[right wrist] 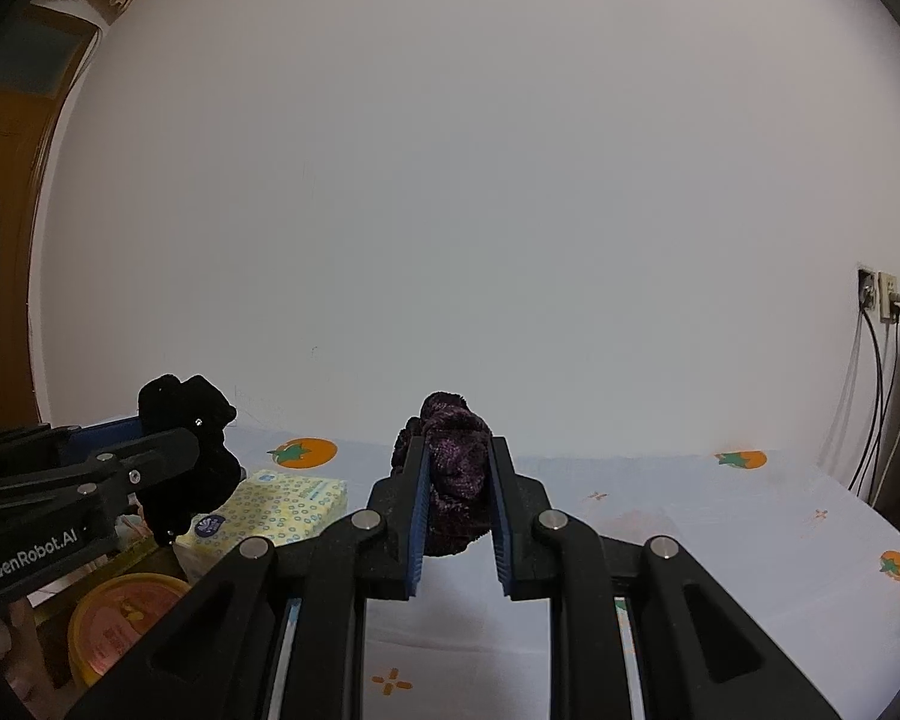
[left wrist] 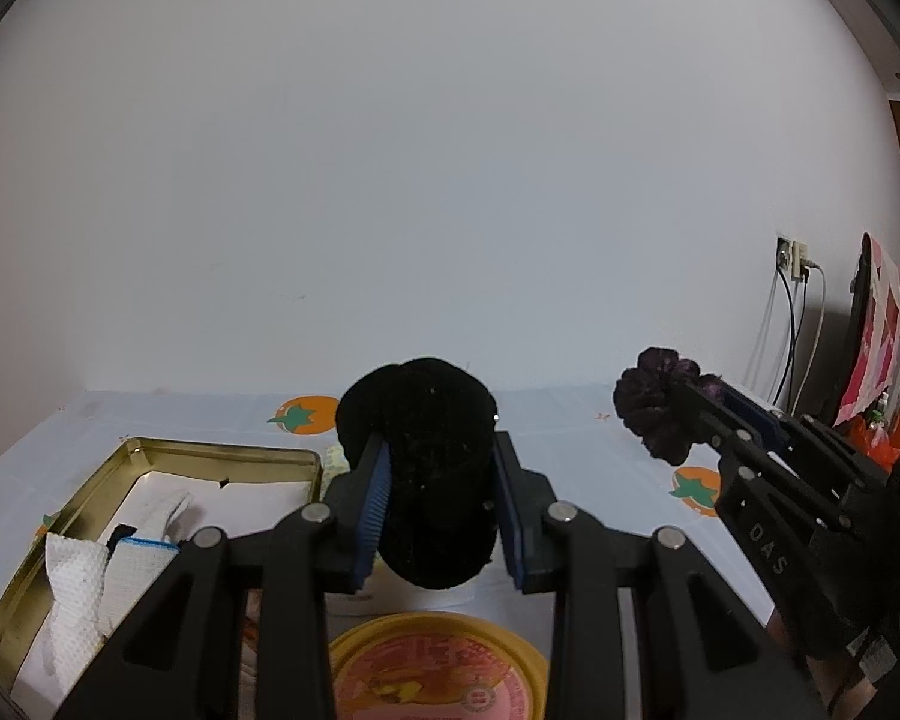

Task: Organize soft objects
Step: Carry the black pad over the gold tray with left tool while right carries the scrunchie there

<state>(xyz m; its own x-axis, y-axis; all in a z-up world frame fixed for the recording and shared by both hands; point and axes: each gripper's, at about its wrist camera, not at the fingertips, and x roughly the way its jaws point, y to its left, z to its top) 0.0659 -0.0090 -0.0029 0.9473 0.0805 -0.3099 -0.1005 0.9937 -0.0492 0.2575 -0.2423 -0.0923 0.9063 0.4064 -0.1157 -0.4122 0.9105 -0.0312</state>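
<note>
- The left gripper (left wrist: 441,483) holds a scrunchie (left wrist: 429,456) between its pads, raised above the table (left wrist: 570,420).
- The right gripper (right wrist: 459,489) holds a second scrunchie (right wrist: 456,468), to the right of the first and also clear of the table.
- An open tin (left wrist: 210,456) lies at the table's left, with folded cloths (left wrist: 90,576) inside it.
- A tissue pack (right wrist: 282,507) sits right of the tin, below the left gripper.
- A round lid (left wrist: 438,669) lies nearer the camera than the pack.
- Wall sockets (left wrist: 792,258) with cables are at the far right.
</note>
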